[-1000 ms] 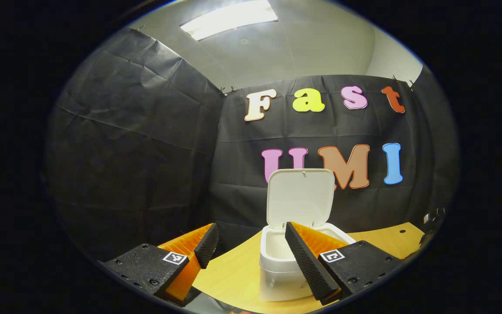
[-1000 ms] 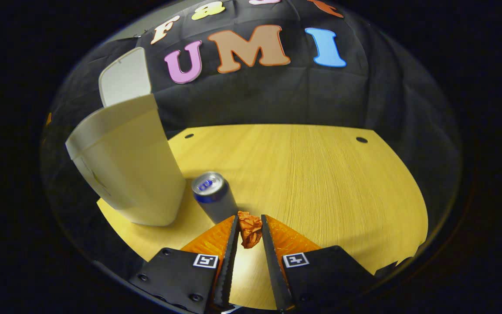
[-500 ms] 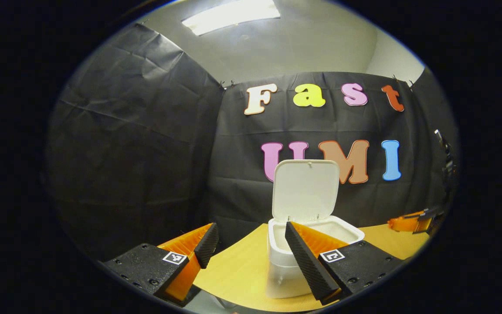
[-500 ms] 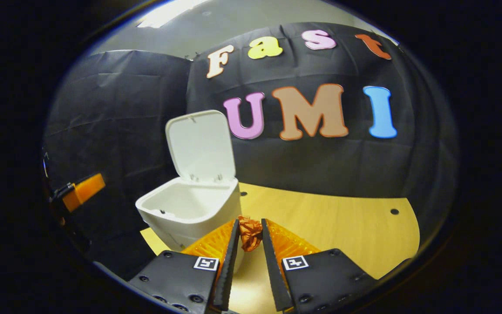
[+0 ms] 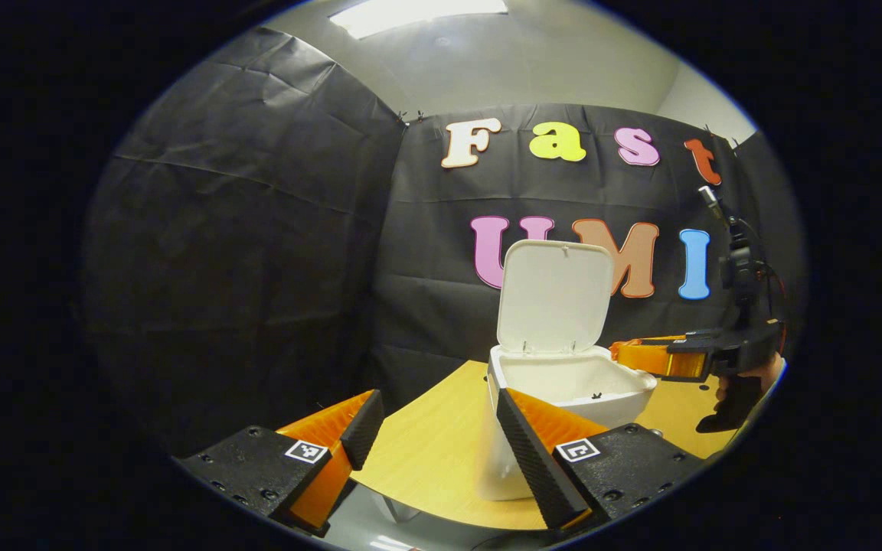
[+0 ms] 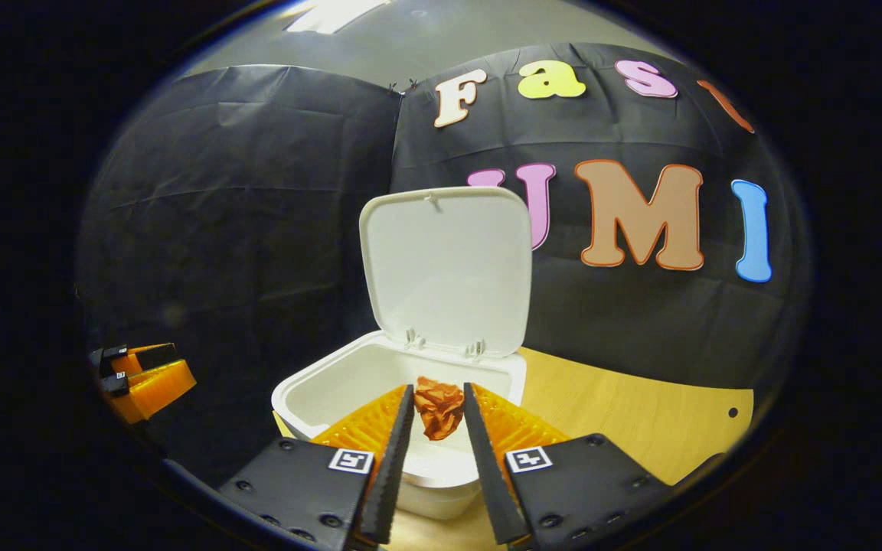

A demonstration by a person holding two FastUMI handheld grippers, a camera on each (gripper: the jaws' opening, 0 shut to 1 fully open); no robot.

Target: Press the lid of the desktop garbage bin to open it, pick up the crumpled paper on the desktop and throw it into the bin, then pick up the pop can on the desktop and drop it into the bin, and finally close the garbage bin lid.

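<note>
Crumpled paper (image 6: 439, 406) sits pinched between the two fingers of the right gripper (image 6: 438, 413), a small orange wad gripped on both sides and held in the air. In the right gripper view it hangs over the open mouth of the garbage bin (image 6: 334, 383), above the white inside near the hinge side. The bin stands on the wooden table (image 6: 640, 421), close to the table's near-left edge, and its lid (image 6: 445, 268) is swung up and stands nearly upright behind the opening, hinged at the back rim. Off at the left of that view, well apart from the bin, the left gripper (image 6: 142, 375) shows as a small shape against the dark cloth.

In the left gripper view the left gripper (image 5: 433, 428) has its fingers spread wide with nothing between them, held near the table's left edge, short of the bin. Past its right finger the garbage bin (image 5: 571, 383) stands with its lid (image 5: 556, 295) raised. Beyond the bin, at the right, the right gripper (image 5: 632, 353) reaches in level with the bin's rim, its fingertips just at the rim's right side, and a hand (image 5: 755, 379) grips its handle. The paper cannot be made out in this view.
</note>
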